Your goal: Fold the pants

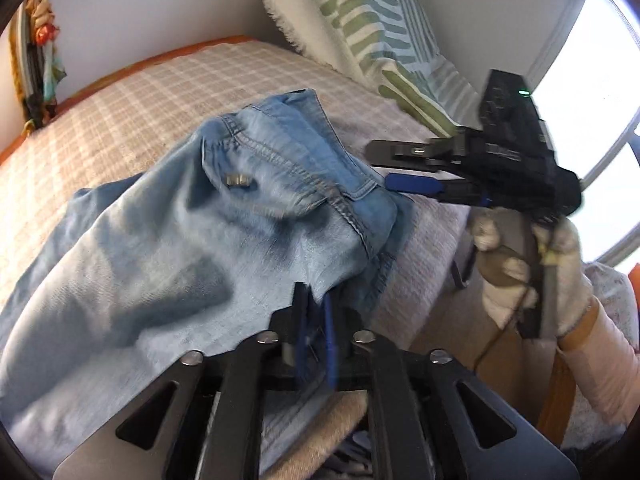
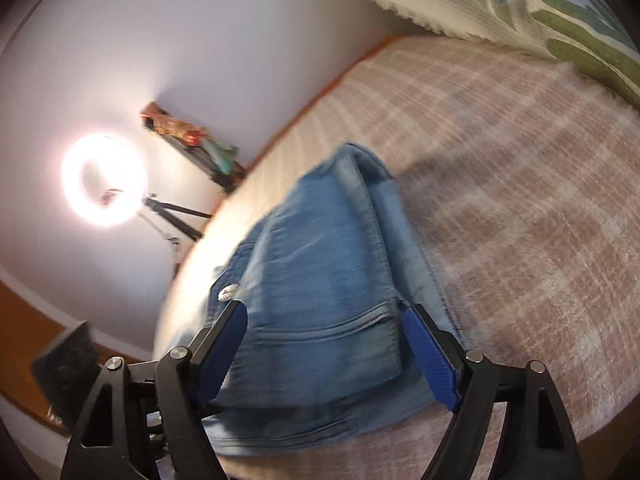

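Left hand-held gripper (image 1: 314,316) pinched together on a fold of blue pants (image 1: 168,216), heaped on the checked bed (image 1: 120,92). Right hand-held gripper (image 2: 324,340) spread wide apart, straddling the denim's waistband end without pressing.

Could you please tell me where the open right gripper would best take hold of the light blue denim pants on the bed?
Probably the stitched waistband corner of the light blue denim pants, approached from the window side by the open right gripper: that thick seamed edge juts toward it, raised off the checked bedspread.
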Motion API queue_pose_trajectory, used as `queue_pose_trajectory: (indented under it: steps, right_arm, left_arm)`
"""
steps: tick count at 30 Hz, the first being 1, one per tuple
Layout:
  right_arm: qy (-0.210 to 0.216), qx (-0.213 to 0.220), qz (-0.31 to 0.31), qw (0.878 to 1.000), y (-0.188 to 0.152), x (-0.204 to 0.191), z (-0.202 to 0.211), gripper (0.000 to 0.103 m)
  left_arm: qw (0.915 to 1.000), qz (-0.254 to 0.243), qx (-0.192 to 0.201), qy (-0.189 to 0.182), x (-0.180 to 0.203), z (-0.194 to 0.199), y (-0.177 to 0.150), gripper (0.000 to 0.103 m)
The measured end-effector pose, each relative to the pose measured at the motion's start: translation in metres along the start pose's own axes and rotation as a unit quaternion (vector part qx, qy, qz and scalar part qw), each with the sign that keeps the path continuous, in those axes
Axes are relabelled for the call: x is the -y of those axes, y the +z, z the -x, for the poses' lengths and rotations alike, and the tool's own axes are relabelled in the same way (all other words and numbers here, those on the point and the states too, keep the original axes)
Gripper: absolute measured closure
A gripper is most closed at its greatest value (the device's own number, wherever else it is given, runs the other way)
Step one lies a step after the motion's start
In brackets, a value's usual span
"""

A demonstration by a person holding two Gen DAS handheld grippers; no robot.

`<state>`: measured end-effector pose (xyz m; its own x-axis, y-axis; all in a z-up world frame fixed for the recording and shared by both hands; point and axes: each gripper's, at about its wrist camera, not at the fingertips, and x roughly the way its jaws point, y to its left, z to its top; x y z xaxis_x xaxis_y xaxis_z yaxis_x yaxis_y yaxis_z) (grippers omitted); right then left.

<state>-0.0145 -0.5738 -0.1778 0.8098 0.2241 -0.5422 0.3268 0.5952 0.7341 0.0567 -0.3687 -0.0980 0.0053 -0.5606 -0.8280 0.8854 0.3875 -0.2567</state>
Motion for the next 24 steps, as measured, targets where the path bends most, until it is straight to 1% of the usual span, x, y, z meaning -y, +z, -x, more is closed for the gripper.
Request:
queue_pose_trajectory:
  steps: [1,2,3,4,5,7,9,12,13,15,16,17,19,20,21,24]
  right_arm:
    - [0.000,-0.003,-0.005,1.000,0.000,0.002,-0.002,0.027]
    - [-0.006,-0.010,-0.011,1.000,0.000,0.005,-0.005,0.032]
    - [-0.018,-0.015,-0.016,1.000,0.000,0.008,-0.007,0.035]
    - [-0.022,-0.019,-0.018,0.999,0.001,0.011,-0.006,0.041]
    - [-0.022,-0.020,-0.020,0.999,0.001,0.013,-0.004,0.043]
    - [-0.025,-0.016,-0.025,0.999,-0.003,0.014,0.006,0.041]
    - [-0.037,-0.012,-0.015,0.999,-0.009,0.013,0.016,0.041]
    - [-0.057,-0.025,0.006,0.998,-0.021,0.007,0.023,0.041]
    - [-0.055,-0.031,0.006,0.998,-0.023,0.008,0.023,0.041]
    - [-0.051,-0.040,-0.001,0.998,-0.026,0.009,0.019,0.042]
    - [-0.049,-0.042,-0.002,0.998,-0.028,0.011,0.019,0.043]
    - [-0.046,-0.045,-0.005,0.998,-0.029,0.010,0.017,0.046]
    - [-0.044,-0.045,-0.016,0.998,-0.032,0.010,0.017,0.048]
    - [-0.036,-0.045,-0.022,0.998,-0.034,0.008,0.018,0.048]
    - [-0.017,-0.049,-0.029,0.998,-0.037,0.006,0.018,0.048]
    - [0.013,-0.067,-0.041,0.997,-0.045,-0.004,0.012,0.048]
  left_arm:
    - [1.0000,0.002,-0.002,0.003,0.000,0.003,-0.002,0.079]
    - [0.9999,0.003,0.003,0.009,-0.001,0.010,-0.005,0.073]
    - [0.9998,0.002,0.011,0.014,-0.003,0.018,-0.008,0.072]
    - [0.9997,0.001,0.017,0.018,-0.007,0.027,-0.011,0.072]
    - [0.9993,0.003,0.026,0.027,-0.012,0.040,-0.017,0.071]
    - [0.9980,0.010,0.041,0.047,-0.023,0.060,-0.028,0.070]
    - [0.9960,0.018,0.049,0.072,-0.037,0.078,-0.042,0.070]
    - [0.9921,0.046,0.053,0.104,-0.064,0.103,-0.073,0.070]
    - [0.9911,0.058,0.053,0.108,-0.072,0.107,-0.083,0.069]
    - [0.9885,0.086,0.049,0.114,-0.088,0.116,-0.106,0.062]
    - [0.9870,0.100,0.044,0.118,-0.097,0.118,-0.119,0.059]
    - [0.9856,0.107,0.037,0.125,-0.103,0.120,-0.131,0.058]
    - [0.9830,0.111,0.023,0.144,-0.110,0.120,-0.150,0.057]
    - [0.9808,0.113,0.019,0.158,-0.113,0.122,-0.160,0.057]
    - [0.9792,0.114,0.015,0.167,-0.115,0.123,-0.168,0.057]
    - [0.9774,0.094,0.000,0.189,-0.119,0.124,-0.190,0.055]
